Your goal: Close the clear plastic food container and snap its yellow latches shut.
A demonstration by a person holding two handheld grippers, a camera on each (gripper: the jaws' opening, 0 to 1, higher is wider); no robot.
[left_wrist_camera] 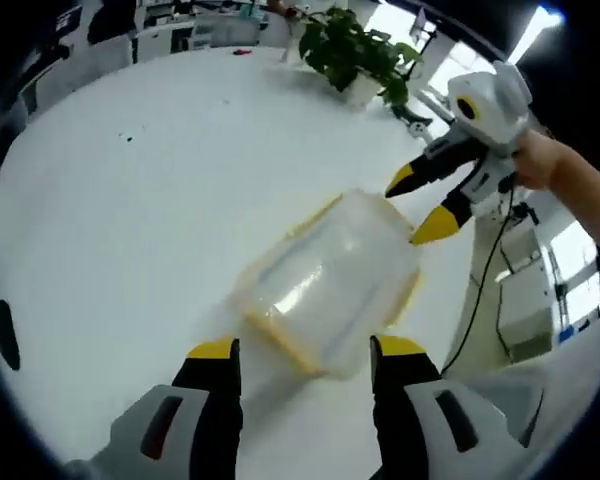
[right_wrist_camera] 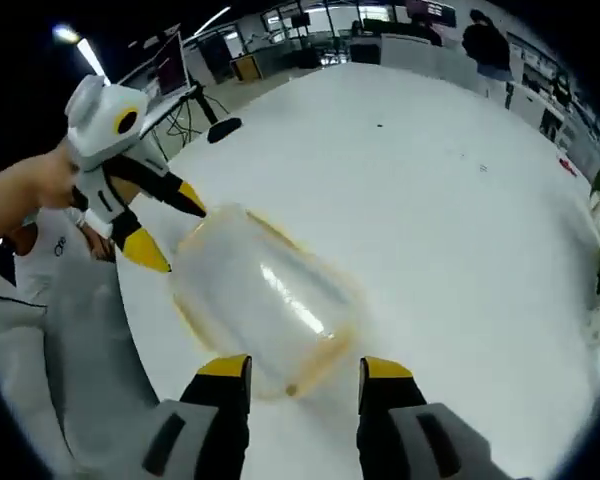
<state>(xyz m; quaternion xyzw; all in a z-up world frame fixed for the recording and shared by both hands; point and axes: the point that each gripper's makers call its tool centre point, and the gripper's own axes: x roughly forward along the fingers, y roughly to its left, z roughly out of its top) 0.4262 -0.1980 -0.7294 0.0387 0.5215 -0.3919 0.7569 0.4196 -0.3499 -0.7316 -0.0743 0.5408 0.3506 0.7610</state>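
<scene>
Left gripper view, left to right: bare white tabletop (left_wrist_camera: 130, 220); clear plastic food container (left_wrist_camera: 330, 285) with yellow latches (left_wrist_camera: 280, 345) lying mid-tabletop; left tongs (left_wrist_camera: 305, 350) apart at its near end, right tongs (left_wrist_camera: 420, 205) apart opposite, apparently bracketing it for latching.

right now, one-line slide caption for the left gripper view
Both tongs, left and right, open at opposite ends of the clear food container on a white table.

The clear container (left_wrist_camera: 328, 283) lies on the white table (left_wrist_camera: 130, 220), between the parted left gripper (left_wrist_camera: 303, 352) and right gripper (left_wrist_camera: 417, 208).
</scene>
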